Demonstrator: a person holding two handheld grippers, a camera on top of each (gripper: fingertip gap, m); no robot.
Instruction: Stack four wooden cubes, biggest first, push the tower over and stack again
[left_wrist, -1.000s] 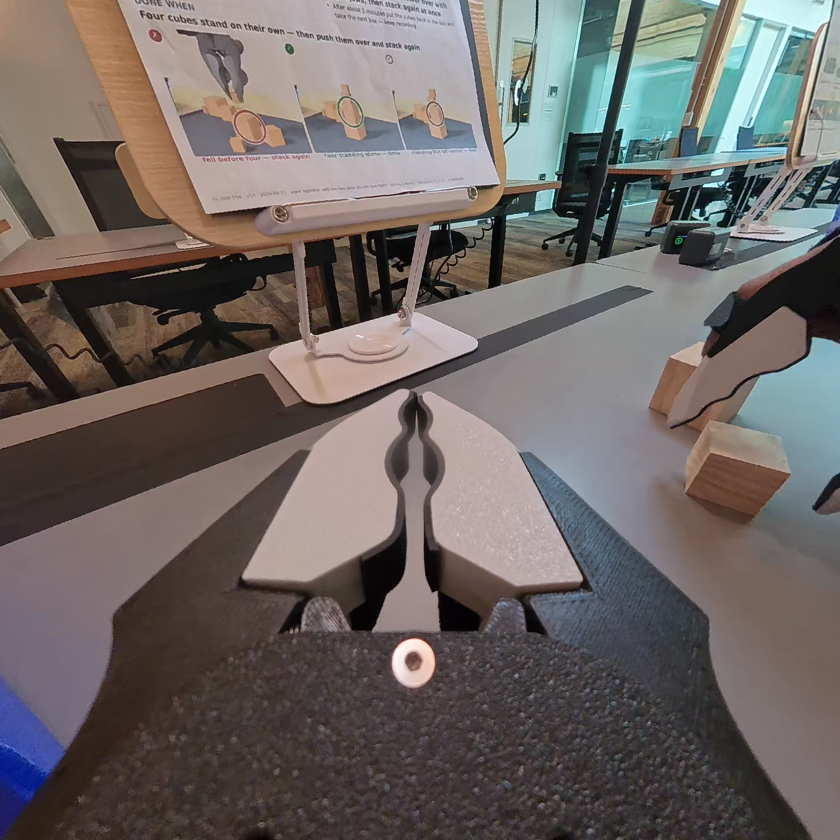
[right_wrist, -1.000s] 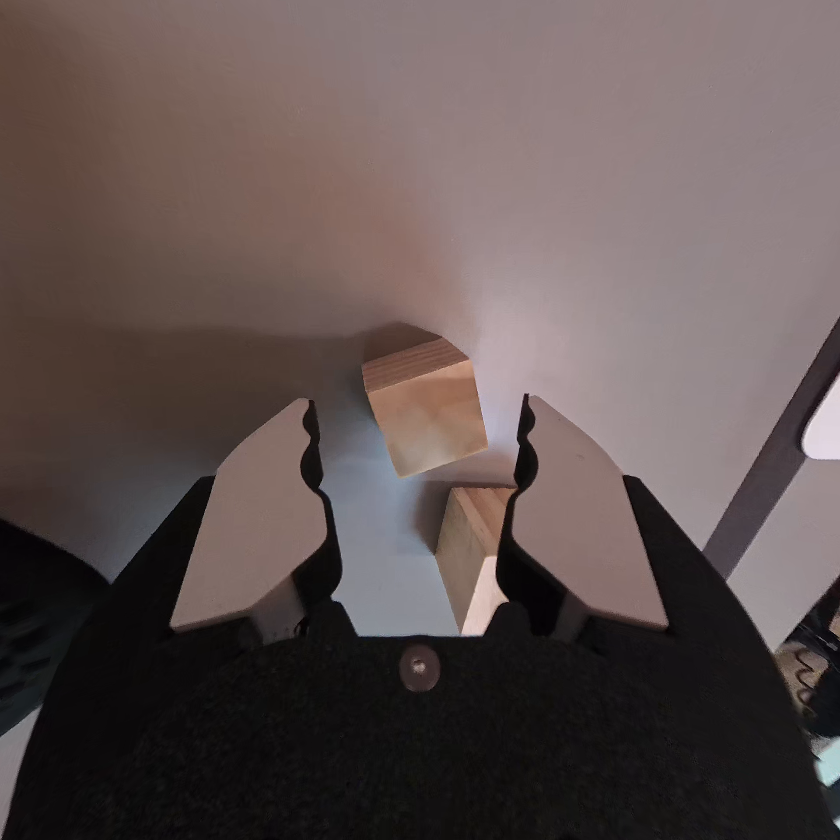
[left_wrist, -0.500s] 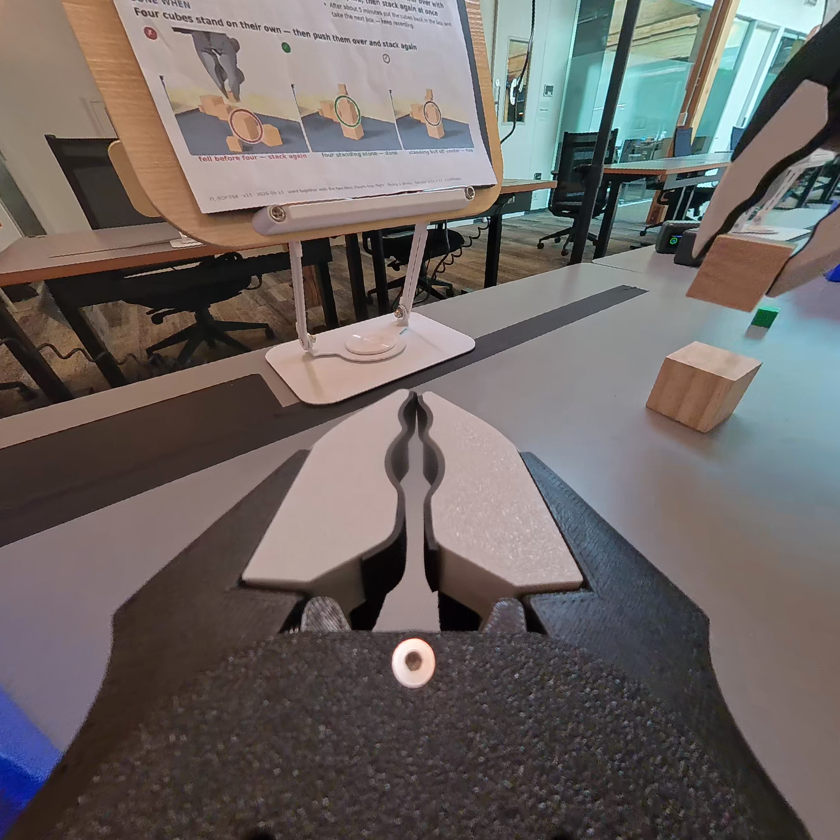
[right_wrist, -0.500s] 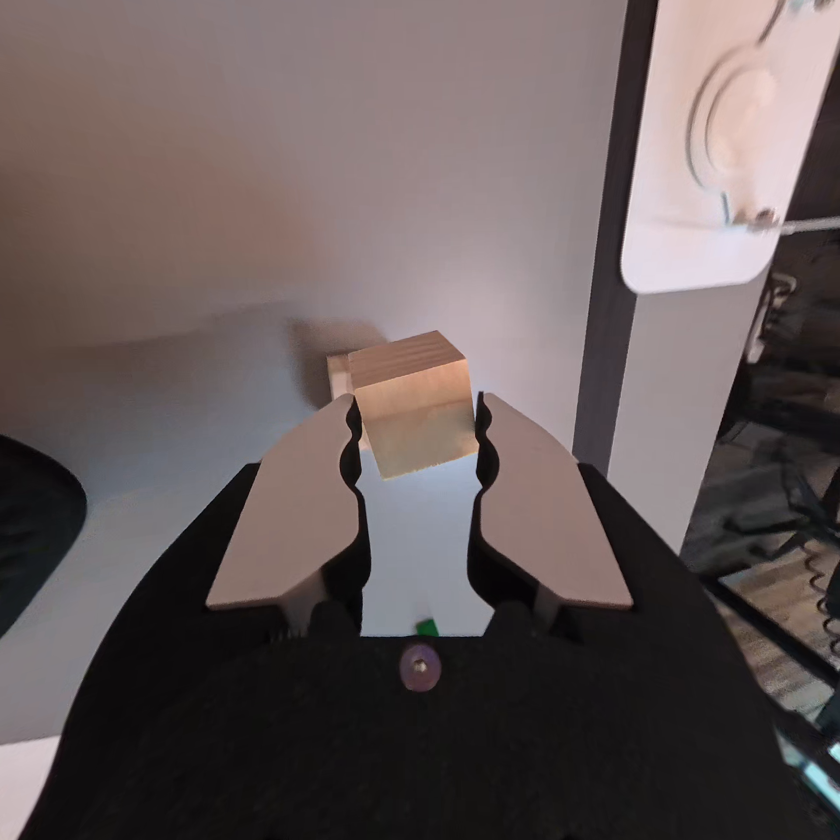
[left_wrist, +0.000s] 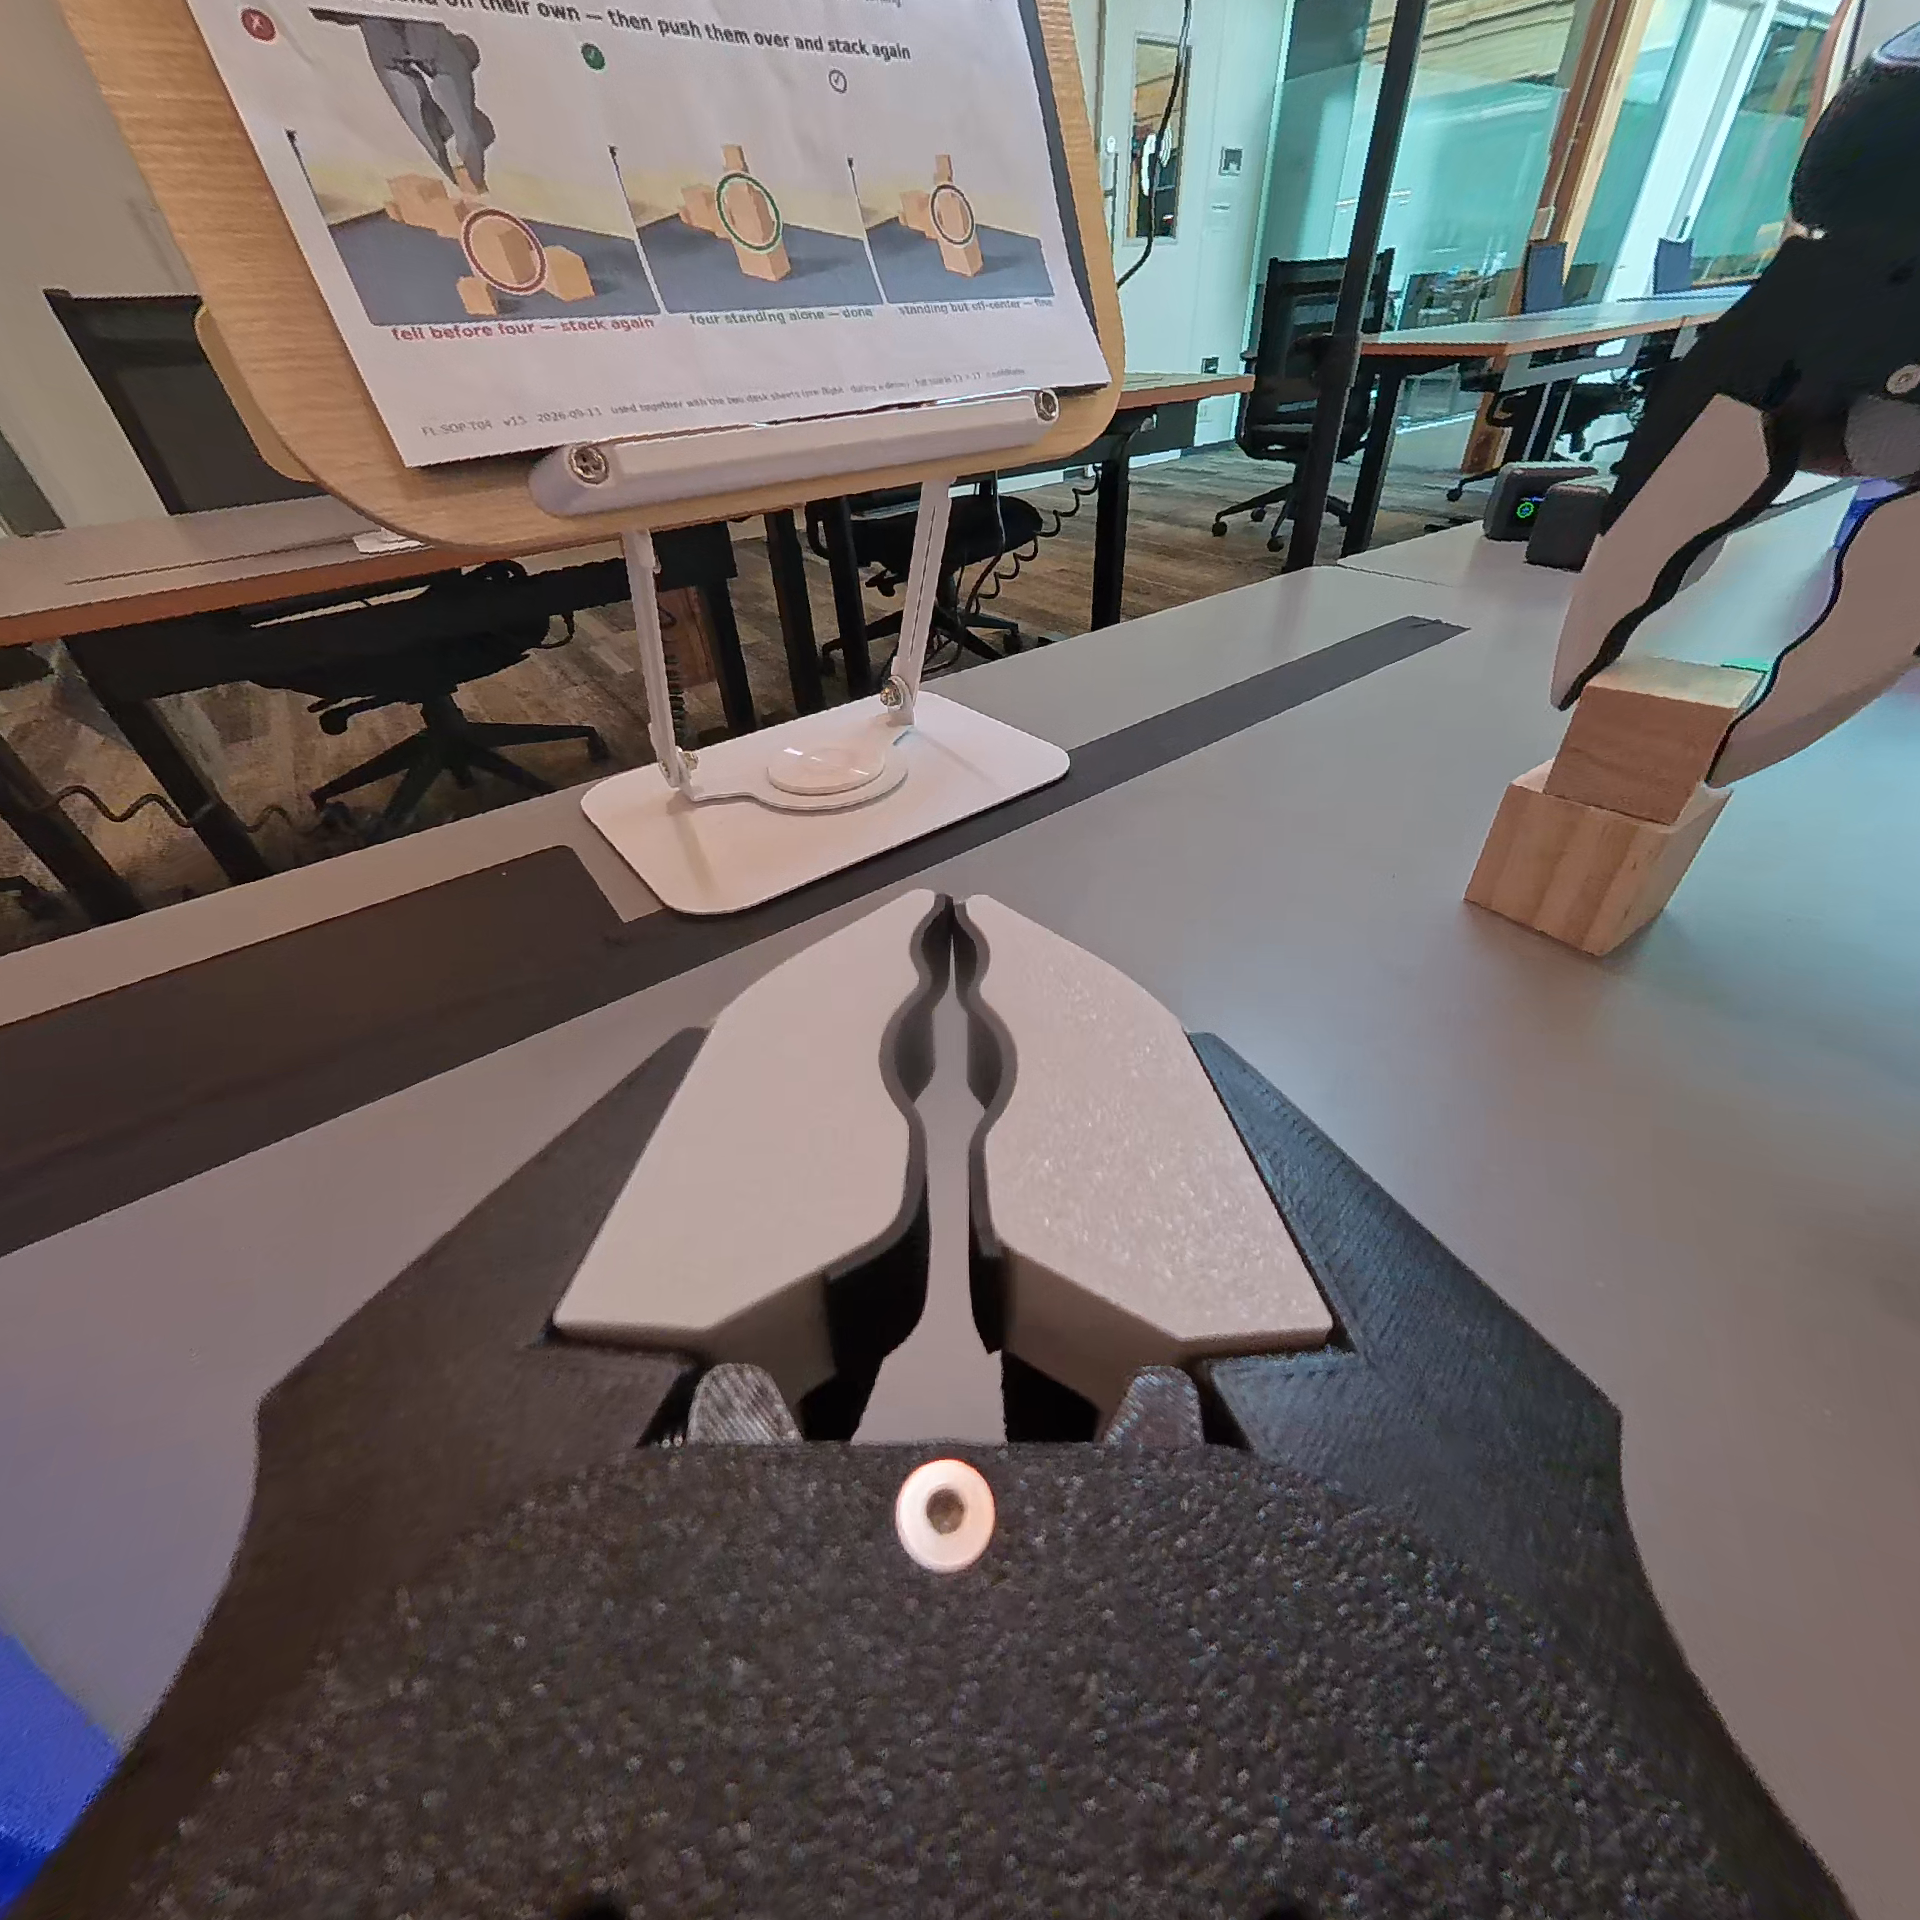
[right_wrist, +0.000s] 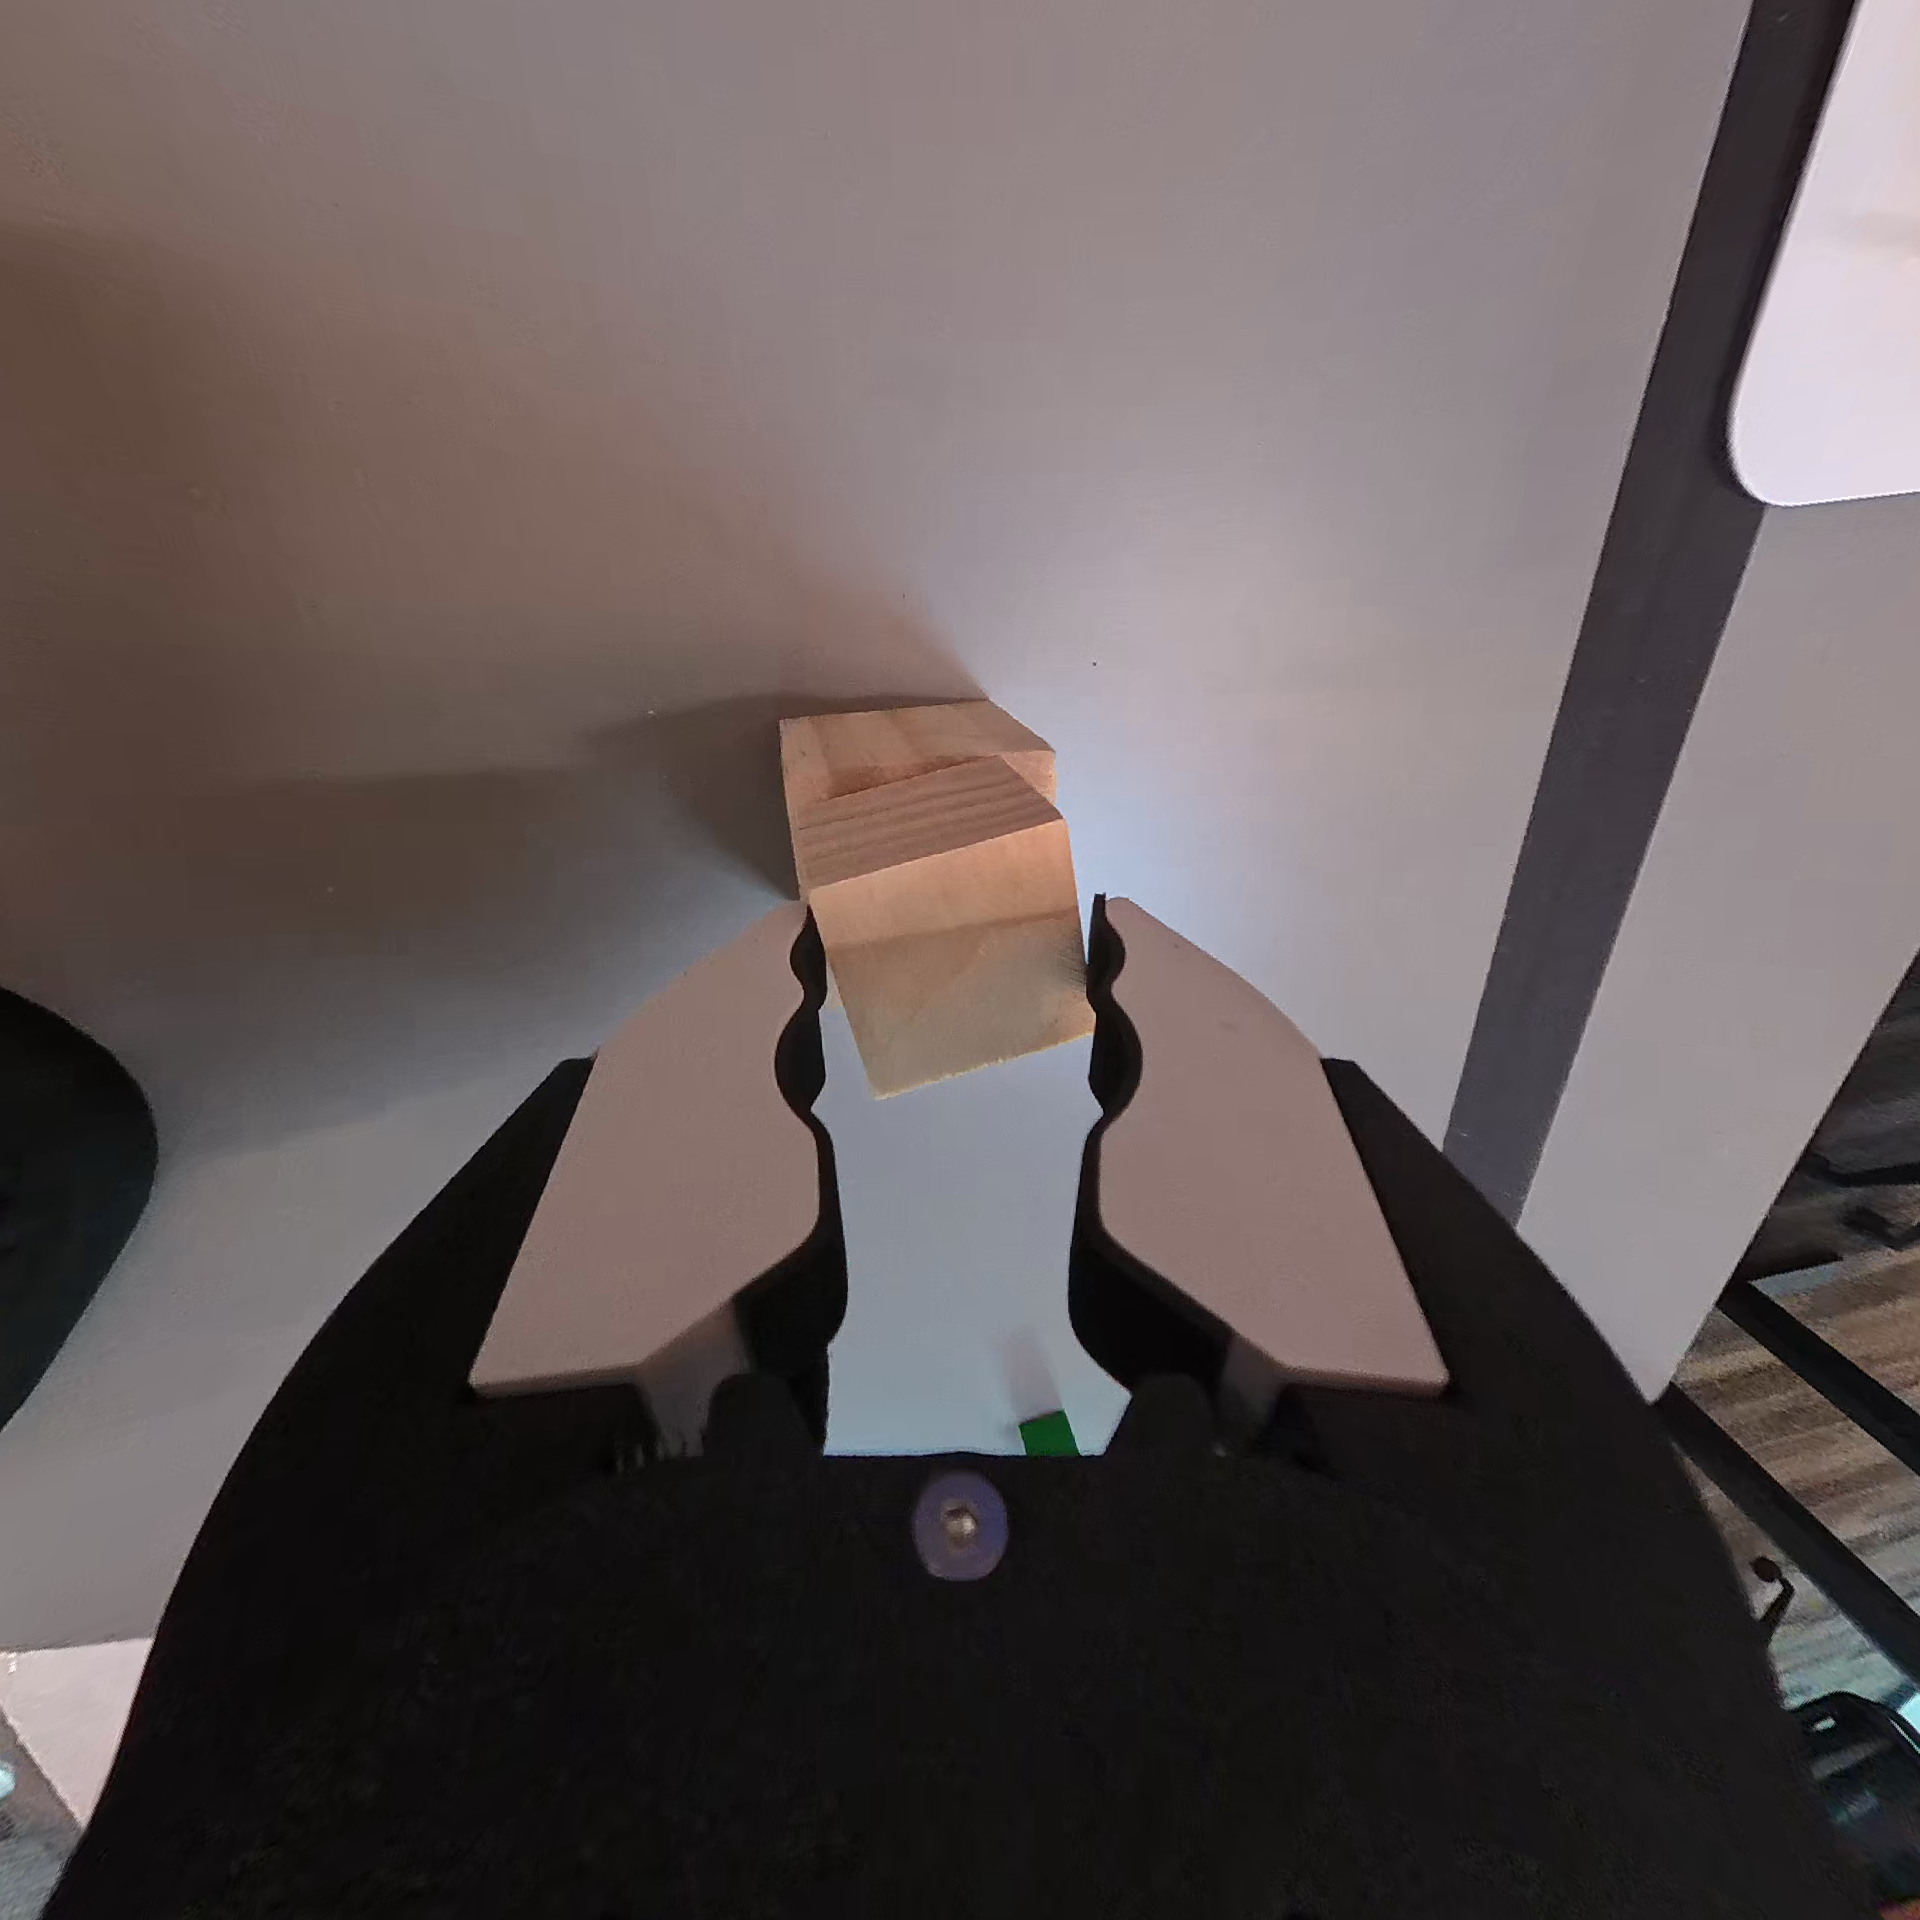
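My right tool is closed on a wooden block, one pad on each flat side, and that block sits on a second wooden block on the grey tabletop. The top block sits turned a little on the one under it. I think the blocks are light, hard and smooth, so flat opposite sides are the best place to hold. My left tool is closed tight with nothing in it, well apart from the blocks, near a white stand.

Lower cube mostly hidden
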